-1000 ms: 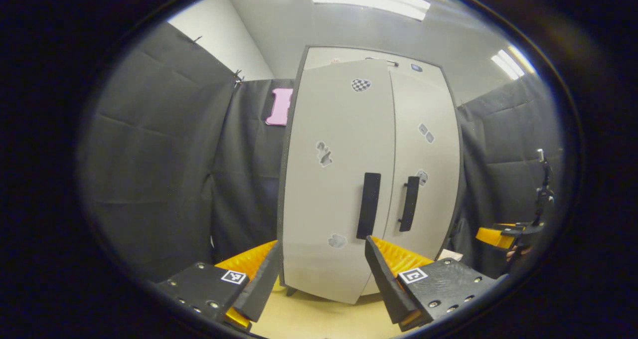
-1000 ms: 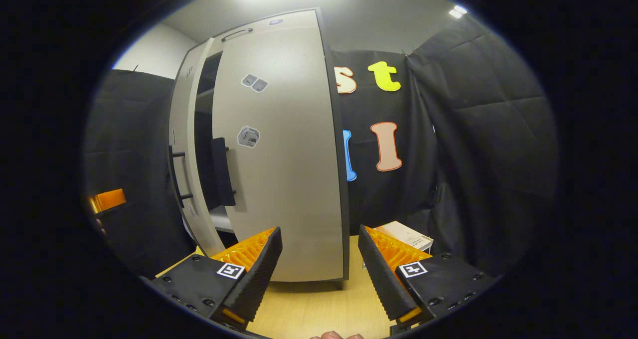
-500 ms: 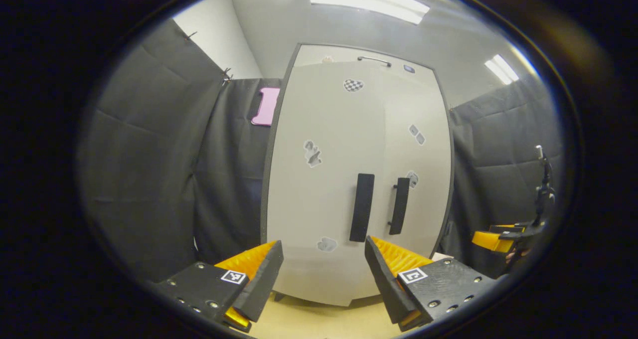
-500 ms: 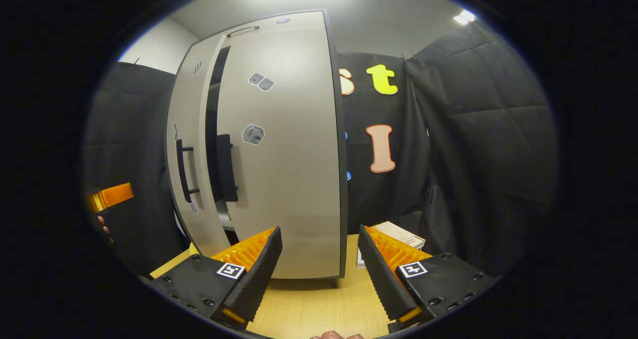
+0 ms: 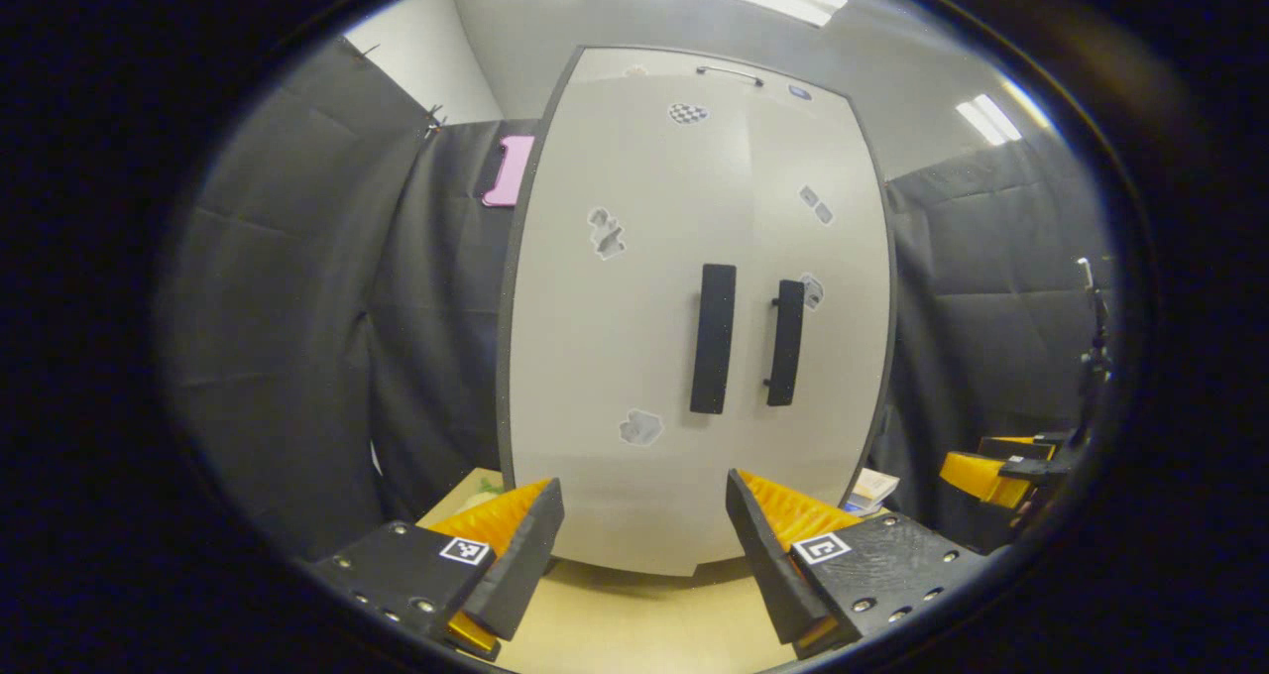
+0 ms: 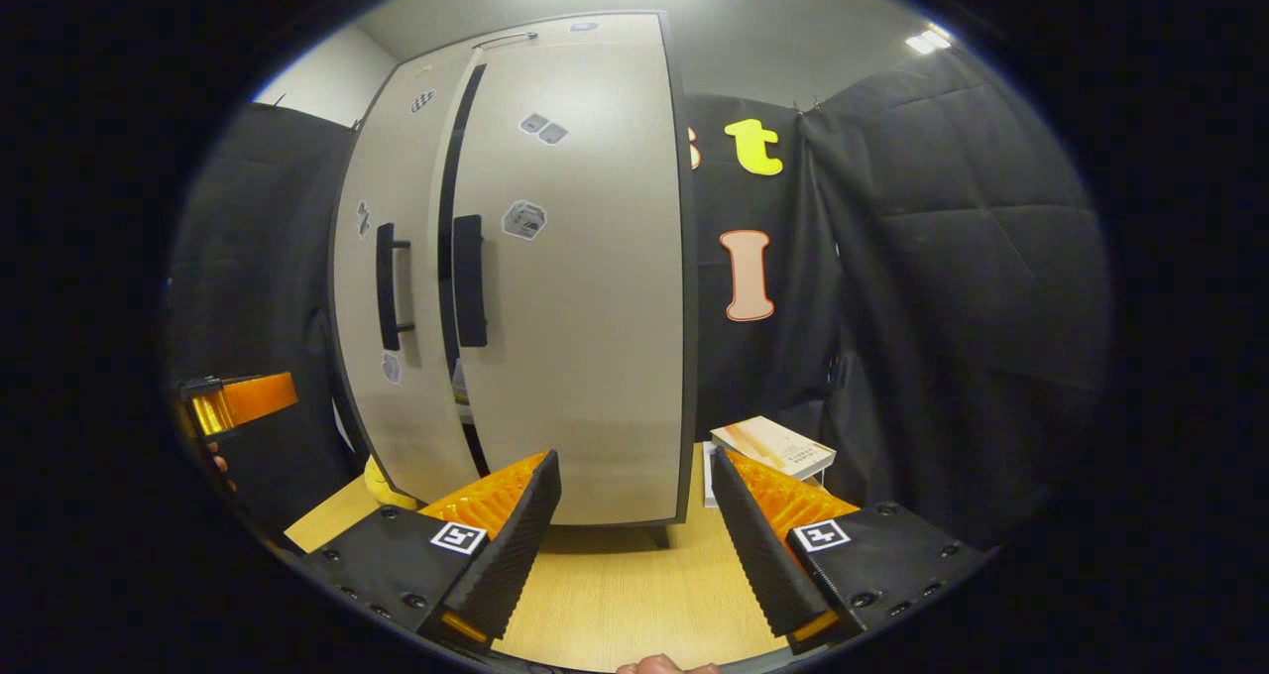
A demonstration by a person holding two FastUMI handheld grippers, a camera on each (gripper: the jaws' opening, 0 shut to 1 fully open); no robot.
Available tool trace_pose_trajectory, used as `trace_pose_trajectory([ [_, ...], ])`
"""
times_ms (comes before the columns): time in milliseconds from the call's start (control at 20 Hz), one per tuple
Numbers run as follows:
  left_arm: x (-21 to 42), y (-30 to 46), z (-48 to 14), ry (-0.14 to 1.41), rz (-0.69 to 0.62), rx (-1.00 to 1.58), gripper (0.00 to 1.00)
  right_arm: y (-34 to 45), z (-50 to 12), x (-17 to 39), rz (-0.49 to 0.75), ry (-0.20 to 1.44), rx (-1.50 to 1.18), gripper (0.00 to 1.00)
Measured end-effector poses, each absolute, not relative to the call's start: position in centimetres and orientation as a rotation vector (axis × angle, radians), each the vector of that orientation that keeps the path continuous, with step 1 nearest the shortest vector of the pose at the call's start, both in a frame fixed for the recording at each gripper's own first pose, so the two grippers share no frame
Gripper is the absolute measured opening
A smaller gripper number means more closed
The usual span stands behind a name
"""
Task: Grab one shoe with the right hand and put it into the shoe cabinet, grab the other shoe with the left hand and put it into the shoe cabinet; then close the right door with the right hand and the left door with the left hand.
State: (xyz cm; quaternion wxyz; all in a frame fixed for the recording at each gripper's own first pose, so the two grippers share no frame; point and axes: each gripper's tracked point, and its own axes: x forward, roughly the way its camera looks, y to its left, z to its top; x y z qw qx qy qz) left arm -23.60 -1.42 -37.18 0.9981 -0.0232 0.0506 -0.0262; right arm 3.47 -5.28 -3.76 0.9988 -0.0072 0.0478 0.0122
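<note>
The pale shoe cabinet (image 5: 615,377) stands upright on the table, right in front of me. Its left door (image 5: 605,337) and right door (image 5: 843,387) lie almost flush, their dark handles (image 5: 714,337) side by side. In the right gripper view a thin dark slit still runs between the left door (image 6: 414,416) and the right door (image 6: 585,307). My left gripper (image 5: 644,545) is open and empty, a short way back from the left door's lower part. My right gripper (image 6: 634,545) is open and empty before the right door's bottom edge. Each gripper also appears at the side of the other view: the right gripper (image 5: 991,471) and the left gripper (image 6: 233,401).
The cabinet rests on a light wooden table (image 6: 615,595). A book (image 6: 773,446) lies on the table just right of the cabinet. A small yellow object (image 6: 382,484) sits at the cabinet's foot on the left. Black cloth walls close in on both sides.
The left door has swung in until it sits nearly flush with the right door, narrowing the gap to a slit. Both grippers stayed open and drew back slightly.
</note>
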Motion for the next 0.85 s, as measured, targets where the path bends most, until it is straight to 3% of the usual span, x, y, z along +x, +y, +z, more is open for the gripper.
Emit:
trace_pose_trajectory([
  [50,-23.2,-1.2,-36.7,0.075,-0.050,-0.036,0.94,-5.5,-4.1,3.4,0.025,0.092,-0.035,0.96],
  [100,-23.0,-1.2,-36.4,0.055,-0.047,-0.033,0.99,-5.7,-4.2,3.4,0.030,0.097,-0.052,0.92],
  [150,-22.9,-1.1,-36.2,0.051,-0.035,-0.041,1.00,-5.6,-4.4,3.6,0.047,0.108,-0.064,0.96],
  [300,-23.6,-1.3,-35.4,0.035,-0.040,-0.080,1.00,-6.5,-3.3,4.4,0.050,0.083,-0.077,0.92],
  [450,-24.1,0.3,-35.9,0.026,-0.003,-0.036,0.99,-6.2,-2.8,5.6,0.051,0.065,-0.038,0.92],
  [500,-24.2,0.8,-36.6,0.038,0.011,-0.036,0.99,-6.0,-2.7,5.8,0.057,0.069,-0.024,0.96],
  [550,-24.4,1.2,-37.0,0.050,0.026,-0.047,0.89,-5.8,-2.4,6.0,0.069,0.069,-0.012,0.93],
  [600,-24.5,1.4,-37.1,0.049,0.036,-0.062,0.99,-5.6,-2.1,6.0,0.081,0.066,-0.004,0.96],
  [650,-24.6,1.5,-36.9,0.040,0.043,-0.073,0.99,-5.4,-1.8,6.2,0.093,0.063,-0.004,0.93],
  [850,-24.7,1.6,-36.2,0.022,0.066,-0.082,0.99,-5.4,-1.0,7.1,0.113,0.071,-0.048,0.96],
])
